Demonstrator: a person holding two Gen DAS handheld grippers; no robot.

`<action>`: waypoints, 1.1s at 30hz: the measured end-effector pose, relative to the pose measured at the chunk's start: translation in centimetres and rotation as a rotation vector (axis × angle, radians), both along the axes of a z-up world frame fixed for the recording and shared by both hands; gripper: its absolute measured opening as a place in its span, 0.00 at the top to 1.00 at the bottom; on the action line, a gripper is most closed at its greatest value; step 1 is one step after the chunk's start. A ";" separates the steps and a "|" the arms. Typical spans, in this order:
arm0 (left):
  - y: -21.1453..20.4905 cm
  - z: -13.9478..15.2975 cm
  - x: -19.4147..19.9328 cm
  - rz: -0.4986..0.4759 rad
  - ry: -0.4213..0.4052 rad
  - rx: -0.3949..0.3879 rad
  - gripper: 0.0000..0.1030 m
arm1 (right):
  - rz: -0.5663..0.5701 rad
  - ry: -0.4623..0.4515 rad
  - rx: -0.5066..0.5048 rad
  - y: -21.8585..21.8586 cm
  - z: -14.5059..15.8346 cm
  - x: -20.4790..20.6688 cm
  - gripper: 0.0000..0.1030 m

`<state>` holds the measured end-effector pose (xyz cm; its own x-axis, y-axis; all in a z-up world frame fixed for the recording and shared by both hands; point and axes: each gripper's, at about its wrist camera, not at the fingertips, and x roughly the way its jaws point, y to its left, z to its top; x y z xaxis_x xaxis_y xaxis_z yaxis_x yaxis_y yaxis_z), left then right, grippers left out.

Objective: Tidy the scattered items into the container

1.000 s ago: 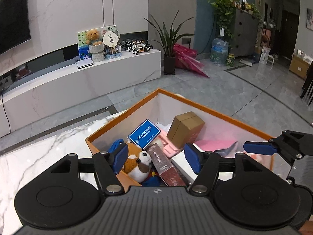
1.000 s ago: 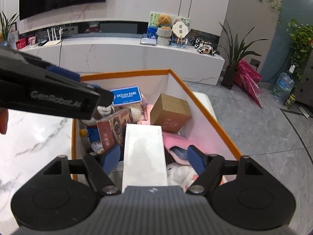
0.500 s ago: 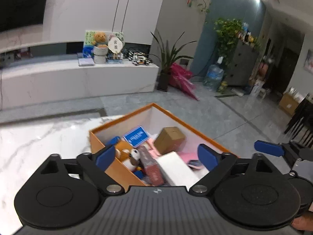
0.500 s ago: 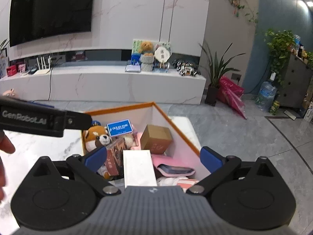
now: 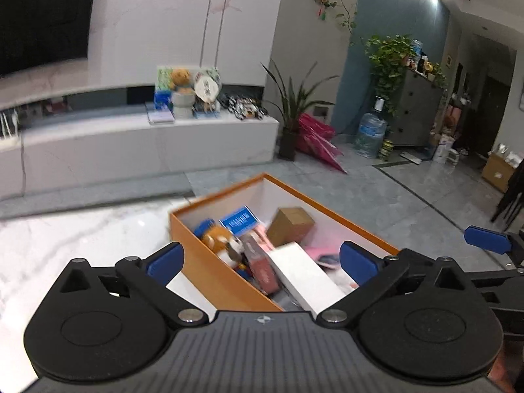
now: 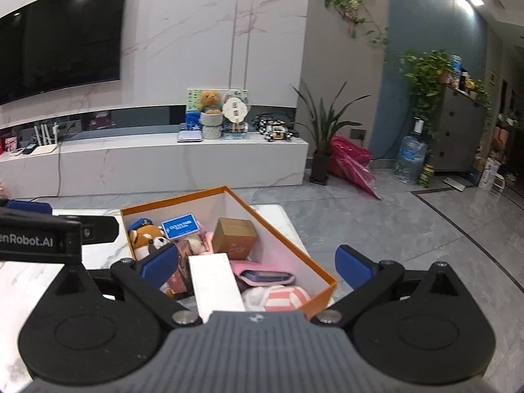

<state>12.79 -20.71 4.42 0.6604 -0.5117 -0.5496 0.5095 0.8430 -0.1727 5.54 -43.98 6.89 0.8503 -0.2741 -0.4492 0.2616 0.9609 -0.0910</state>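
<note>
Right wrist view: the marble bench (image 6: 19, 281) carries an orange box (image 6: 322, 283) full of stiff cartons and soft toys. The white carton (image 6: 214, 283), likely light, rigid and best pinched across its long sides, lies inside, below both grippers' (image 6: 255, 262) (image 5: 260, 258) wide, empty jaws.

white marble-look table (image 6: 29, 281) w/ grey veining carries one item directly: orange open-top box (image 6: 322, 290), white inside, seated near table's far right corner. box packed w/ toys & small cartons. grey tile floor (image 6: 409, 229) beyond.
</note>
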 end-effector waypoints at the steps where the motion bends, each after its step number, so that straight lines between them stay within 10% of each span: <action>1: 0.0 -0.2 0.1 -0.007 0.023 -0.012 0.00 | -0.015 -0.006 -0.013 0.0 -0.1 -0.3 0.01; 33: -3.2 -6.1 -1.4 0.002 0.063 0.226 0.00 | -0.139 0.088 0.138 -0.9 -4.2 0.1 0.01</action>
